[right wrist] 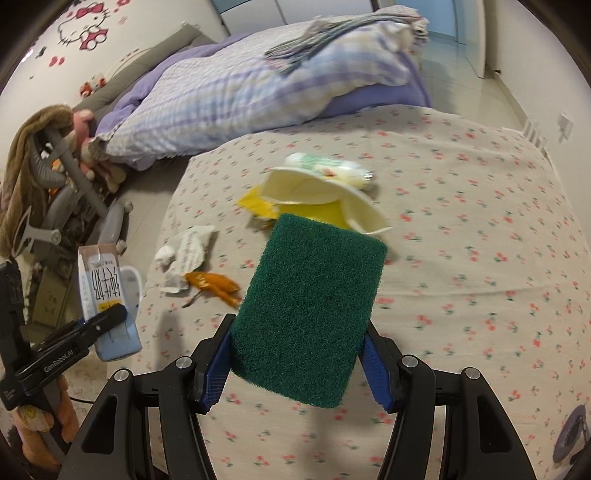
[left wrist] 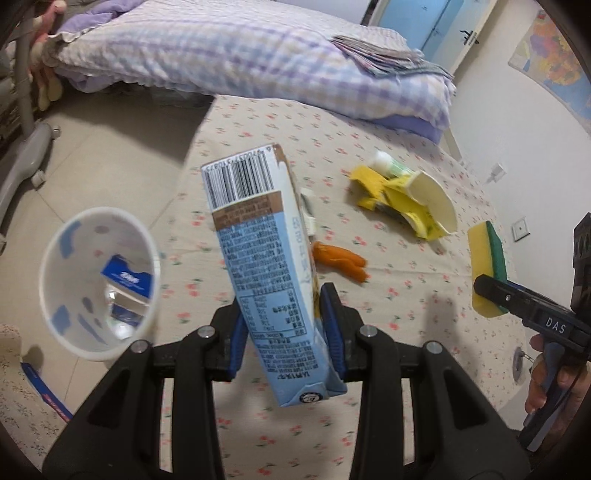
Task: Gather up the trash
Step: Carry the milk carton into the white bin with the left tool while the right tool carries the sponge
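Both grippers loaded, heading for the bin.

Left wrist: the left gripper (left wrist: 282, 325) clamps a carton (left wrist: 266, 266) above the bed (left wrist: 406, 314), with the bin (left wrist: 99, 284) down on the floor to its left; I would carry it squarely over the rim before letting go. Right wrist: the right gripper (right wrist: 299, 354) grips a sponge (right wrist: 310, 310) by its sides; peel (right wrist: 214, 284) and paper (right wrist: 188, 251) remain on the bed.

i see beige floor tiles (left wrist: 110, 147), my floral bedsheet (right wrist: 461, 221), a checked purple quilt (left wrist: 221, 55), white walls (left wrist: 498, 122) and blue doors (left wrist: 424, 22).
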`<action>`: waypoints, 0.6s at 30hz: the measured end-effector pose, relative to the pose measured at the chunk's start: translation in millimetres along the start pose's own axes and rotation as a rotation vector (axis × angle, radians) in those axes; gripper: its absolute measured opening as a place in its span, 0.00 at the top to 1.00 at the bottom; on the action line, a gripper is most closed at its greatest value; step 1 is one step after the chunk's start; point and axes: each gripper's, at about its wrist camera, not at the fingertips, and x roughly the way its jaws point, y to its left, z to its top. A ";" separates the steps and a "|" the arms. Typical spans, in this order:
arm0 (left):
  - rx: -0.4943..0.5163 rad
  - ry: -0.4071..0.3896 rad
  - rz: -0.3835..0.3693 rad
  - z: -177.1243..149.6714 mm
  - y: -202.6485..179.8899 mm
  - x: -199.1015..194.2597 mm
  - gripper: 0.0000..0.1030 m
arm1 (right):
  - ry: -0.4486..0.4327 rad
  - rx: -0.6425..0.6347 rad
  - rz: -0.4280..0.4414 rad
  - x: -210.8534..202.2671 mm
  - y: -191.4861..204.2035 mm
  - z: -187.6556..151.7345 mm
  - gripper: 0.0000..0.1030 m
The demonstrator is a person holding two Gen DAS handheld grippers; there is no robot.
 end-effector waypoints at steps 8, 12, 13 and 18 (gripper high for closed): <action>-0.058 -0.039 0.063 -3.2 40.1 -14.1 0.62 | 0.024 -0.063 0.046 20.8 57.8 6.4 0.38; -0.084 -0.055 0.135 -2.7 64.4 -15.0 0.62 | 0.035 -0.088 0.068 31.7 86.0 7.4 0.38; -0.100 -0.056 0.142 -2.3 71.2 -14.7 0.62 | 0.038 -0.094 0.073 34.6 92.3 7.3 0.38; -0.149 -0.065 0.217 -0.1 102.9 -13.1 0.62 | 0.055 -0.127 0.099 47.5 122.5 6.7 0.38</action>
